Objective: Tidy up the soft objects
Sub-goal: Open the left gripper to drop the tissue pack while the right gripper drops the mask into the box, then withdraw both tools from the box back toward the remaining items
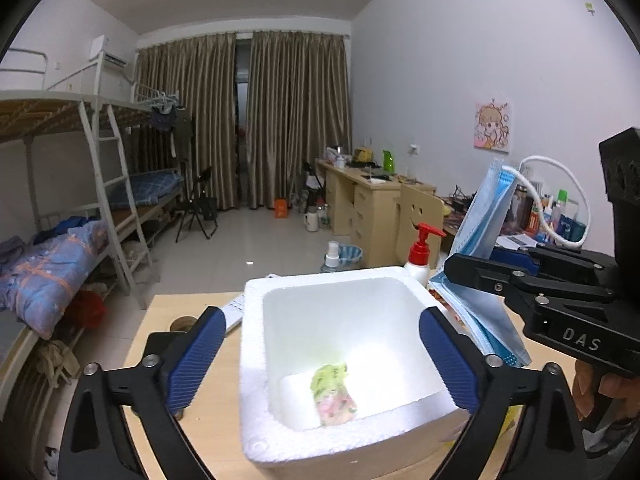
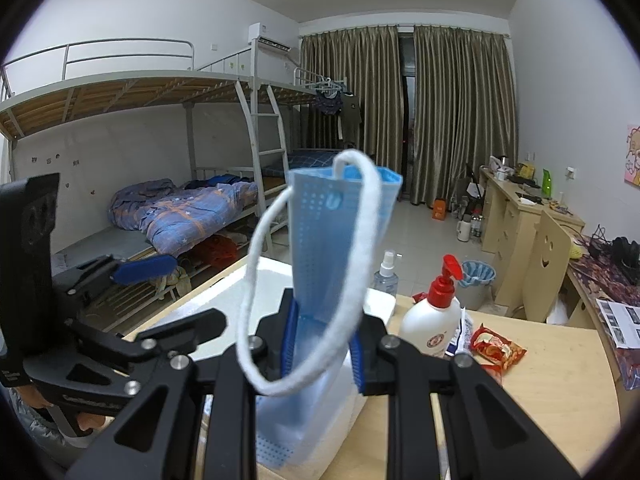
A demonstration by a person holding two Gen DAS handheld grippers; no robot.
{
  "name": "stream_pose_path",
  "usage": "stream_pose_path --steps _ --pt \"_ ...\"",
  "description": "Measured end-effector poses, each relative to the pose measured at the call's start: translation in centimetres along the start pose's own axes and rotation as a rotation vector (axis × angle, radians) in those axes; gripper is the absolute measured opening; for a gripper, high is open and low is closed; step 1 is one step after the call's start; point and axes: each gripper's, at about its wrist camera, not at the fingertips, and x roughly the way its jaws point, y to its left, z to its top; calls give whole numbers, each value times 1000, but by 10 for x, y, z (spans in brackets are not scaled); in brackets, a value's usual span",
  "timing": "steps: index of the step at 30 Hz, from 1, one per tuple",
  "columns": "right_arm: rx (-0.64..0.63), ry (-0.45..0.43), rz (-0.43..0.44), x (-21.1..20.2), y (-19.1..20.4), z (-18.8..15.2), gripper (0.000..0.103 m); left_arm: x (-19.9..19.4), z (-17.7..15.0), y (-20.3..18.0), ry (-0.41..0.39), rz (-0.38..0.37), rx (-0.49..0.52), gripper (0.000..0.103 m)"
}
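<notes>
The left gripper is held low over the white foam box, pointing forward and a little downward, and its two blue-padded fingers stand wide apart, one on each side of the box, with nothing between the pads. Inside the box, on its bottom near the front wall, lies a small crumpled soft item in green and pink, blurred, so its kind cannot be told. The box stands on the wooden desk, near the front edge. To the right of the box, the right gripper is also tilted a little downward, and its jaws are closed on a folded blue face mask. The mask stands upright between the pads; its lower part hangs below the fingers and its white ear loop curves out on the left side. In the left wrist view this gripper comes in from the right edge, and a part of the person's hand is visible on its handle. Behind the box, towards the far edge of the desk, stands a white pump bottle with a red head, and just beside it, on the right, lies a red snack packet.
</notes>
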Motion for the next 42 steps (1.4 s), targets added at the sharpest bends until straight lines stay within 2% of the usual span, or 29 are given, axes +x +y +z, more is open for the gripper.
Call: stream_pose_path --steps 6,19,30,34,35,38,39,40,42 --pt "-9 2 9 4 3 1 28 -11 0 5 -30 28 -9 102" --pt "-13 20 27 29 1 7 27 -23 -7 27 -40 65 -51 102" --pt "-12 66 32 51 -1 4 28 -18 -12 28 -31 55 -47 102" --pt "-11 78 30 56 0 4 41 -18 -15 32 -30 55 -55 102" --pt "-13 80 32 55 1 4 47 -17 -15 33 -29 53 -58 102" --pt "-16 82 27 55 1 3 55 -16 -15 34 -29 54 -58 102" --pt "-17 81 26 54 1 3 59 -16 -15 34 -27 54 -58 102" --pt "-20 79 25 53 1 2 69 -16 -15 34 -26 53 -59 102" --pt "-27 72 16 51 1 2 72 -16 -15 36 -25 54 -61 102"
